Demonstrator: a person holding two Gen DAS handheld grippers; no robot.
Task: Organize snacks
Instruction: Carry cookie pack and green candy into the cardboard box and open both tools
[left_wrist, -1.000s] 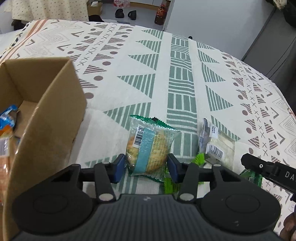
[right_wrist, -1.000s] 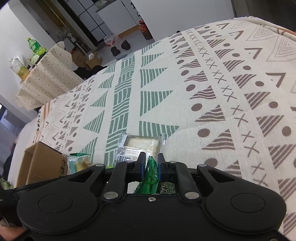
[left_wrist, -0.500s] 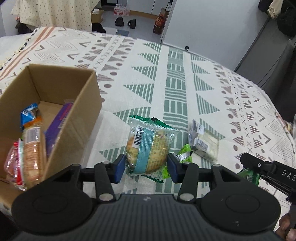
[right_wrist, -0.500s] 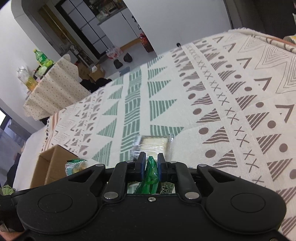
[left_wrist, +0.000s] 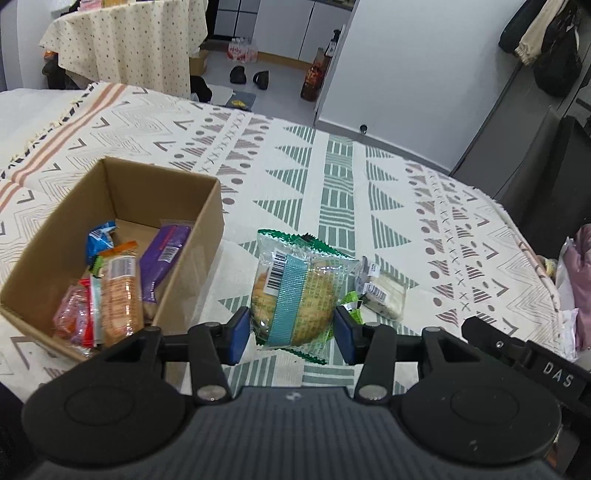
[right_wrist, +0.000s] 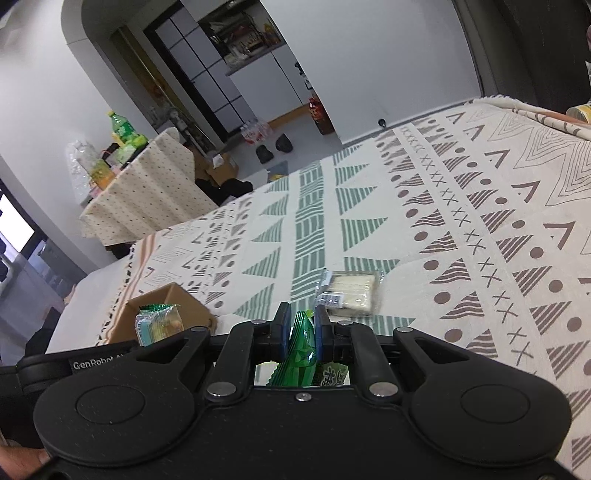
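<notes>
Gripping a clear-wrapped cookie packet (left_wrist: 295, 291) by its sides, the left gripper (left_wrist: 291, 328) holds it upright above the patterned tablecloth (left_wrist: 332, 184), just right of the cardboard box (left_wrist: 199, 236). That box already contains a purple bar (left_wrist: 162, 254), an orange cracker pack (left_wrist: 120, 295), a red wrapper (left_wrist: 72, 314) and a blue one (left_wrist: 98, 240). The right gripper (right_wrist: 301, 332) is clenched on a green packet (right_wrist: 301, 347). A pale wafer packet (right_wrist: 349, 291) lies on the cloth just beyond it, near a green wrapper scrap (left_wrist: 351, 301). Behind the bed-like surface stand a dotted-cloth table (right_wrist: 144, 195) with a green bottle (right_wrist: 122, 129), shoes (left_wrist: 251, 75) on the floor and dark cabinets. Readable lettering: "DAS" and "GenRobot" on the gripper bodies.
</notes>
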